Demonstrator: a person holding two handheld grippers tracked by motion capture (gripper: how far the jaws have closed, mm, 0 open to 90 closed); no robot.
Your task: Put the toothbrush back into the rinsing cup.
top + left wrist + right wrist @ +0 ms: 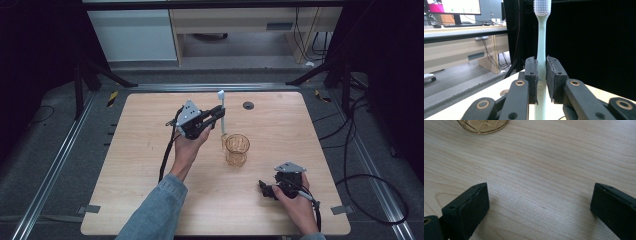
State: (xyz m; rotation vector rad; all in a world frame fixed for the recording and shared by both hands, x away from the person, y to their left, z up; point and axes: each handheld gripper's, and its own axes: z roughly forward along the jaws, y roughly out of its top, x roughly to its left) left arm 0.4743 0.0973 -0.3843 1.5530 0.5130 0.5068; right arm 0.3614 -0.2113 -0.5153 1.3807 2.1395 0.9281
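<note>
A pale green toothbrush (222, 112) (541, 50) stands upright, bristle head up, with my left gripper (220, 114) (541, 80) shut on its handle; both pads press the handle from either side. It hangs just left of and behind an amber patterned glass (236, 149) standing on the wooden table (150, 165). The brush's lower end sits near the glass rim. My right gripper (265, 190) (539, 205) rests low over the table at the front right, its jaws wide open with bare wood between them. The glass base (482, 126) shows at the top of the right gripper view.
A small dark round grommet (248, 105) sits in the table near its far edge. Black frame legs and cables stand around the table. In the left gripper view a desk (454, 30) with a monitor lies beyond.
</note>
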